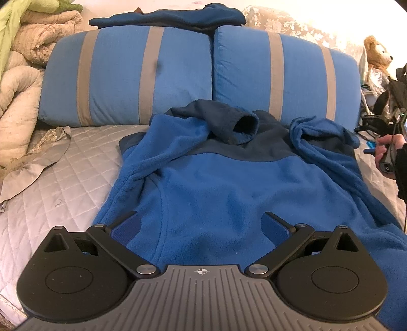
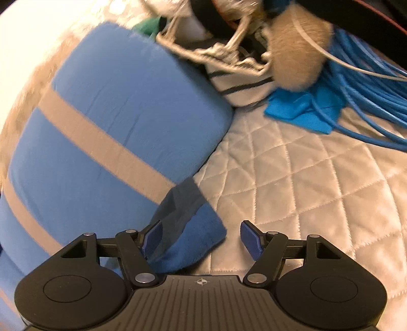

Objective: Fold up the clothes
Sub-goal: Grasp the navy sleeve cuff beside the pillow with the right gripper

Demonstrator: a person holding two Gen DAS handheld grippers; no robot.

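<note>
A blue fleece top with a navy yoke and collar lies spread on the quilted bed cover, its sleeves folded in over the chest. My left gripper is open and empty, hovering over the top's lower part. My right gripper is open and empty at the top's right shoulder corner; that corner lies between its fingers, closer to the left pad. The right gripper in a hand also shows at the right edge of the left wrist view.
Two blue pillows with grey stripes lean behind the top; a folded navy garment lies on them. Beige blankets pile at the left. A striped bag, plush toy and blue cable coil sit right.
</note>
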